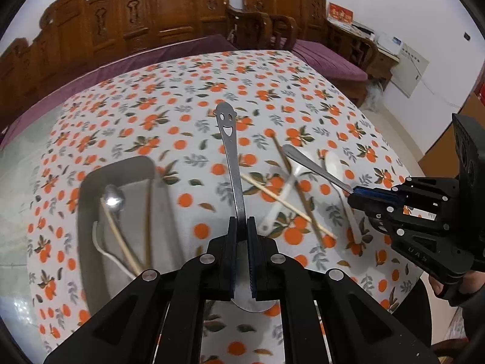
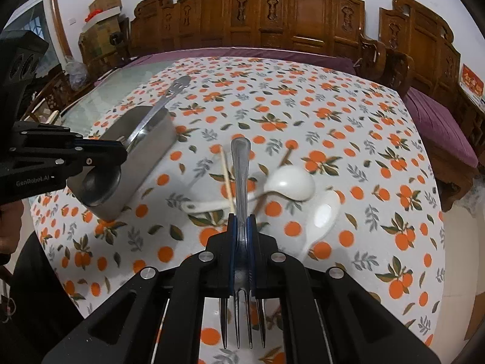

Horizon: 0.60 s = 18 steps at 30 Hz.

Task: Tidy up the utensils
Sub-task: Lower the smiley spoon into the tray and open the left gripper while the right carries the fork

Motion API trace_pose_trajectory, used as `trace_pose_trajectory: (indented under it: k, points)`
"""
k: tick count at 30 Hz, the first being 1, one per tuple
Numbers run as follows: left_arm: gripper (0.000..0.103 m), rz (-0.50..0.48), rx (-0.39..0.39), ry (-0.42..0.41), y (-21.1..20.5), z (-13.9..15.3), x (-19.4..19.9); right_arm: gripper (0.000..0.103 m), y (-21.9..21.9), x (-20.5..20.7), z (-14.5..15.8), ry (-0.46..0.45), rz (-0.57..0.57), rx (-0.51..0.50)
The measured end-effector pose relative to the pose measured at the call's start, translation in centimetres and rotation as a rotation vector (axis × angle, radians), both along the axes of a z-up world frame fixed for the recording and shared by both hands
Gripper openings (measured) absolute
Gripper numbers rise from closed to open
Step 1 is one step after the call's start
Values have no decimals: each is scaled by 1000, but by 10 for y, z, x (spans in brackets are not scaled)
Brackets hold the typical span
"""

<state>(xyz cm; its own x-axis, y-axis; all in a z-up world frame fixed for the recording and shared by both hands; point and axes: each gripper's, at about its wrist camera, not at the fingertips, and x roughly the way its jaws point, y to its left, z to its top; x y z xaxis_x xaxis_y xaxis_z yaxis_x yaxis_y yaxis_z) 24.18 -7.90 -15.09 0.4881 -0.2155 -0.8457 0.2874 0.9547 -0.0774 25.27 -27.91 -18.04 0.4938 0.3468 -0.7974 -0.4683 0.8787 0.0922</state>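
Observation:
My left gripper [image 1: 241,223] is shut on a steel spoon with a smiley-face handle [image 1: 232,154], held above the table, handle pointing away; it also shows in the right wrist view [image 2: 163,103]. My right gripper [image 2: 241,221] is shut on a steel fork [image 2: 241,166], tines toward the camera; its handle shows in the left wrist view [image 1: 315,166]. A grey metal tray [image 1: 91,188], also in the right wrist view [image 2: 151,154], holds a steel spoon [image 1: 112,200] and chopsticks [image 1: 121,239]. Two white ceramic spoons [image 2: 291,183] and loose chopsticks [image 1: 279,198] lie on the cloth.
The table wears an orange-print cloth [image 1: 169,97] with bare glass [image 2: 121,91] at its left end. Carved wooden benches [image 2: 272,15] with purple cushions stand behind it. A person's hand [image 1: 454,285] holds the right gripper.

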Motion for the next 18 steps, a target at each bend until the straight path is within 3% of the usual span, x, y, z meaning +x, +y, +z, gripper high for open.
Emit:
trace_pose_trajectory:
  k: [7,18]
  points:
    - [5,45,6,4,46,-1,-1,8,26,2,7,-6,28,2]
    - [5,104,28,84,102,-37,8,8,61,9,10,6,57,2]
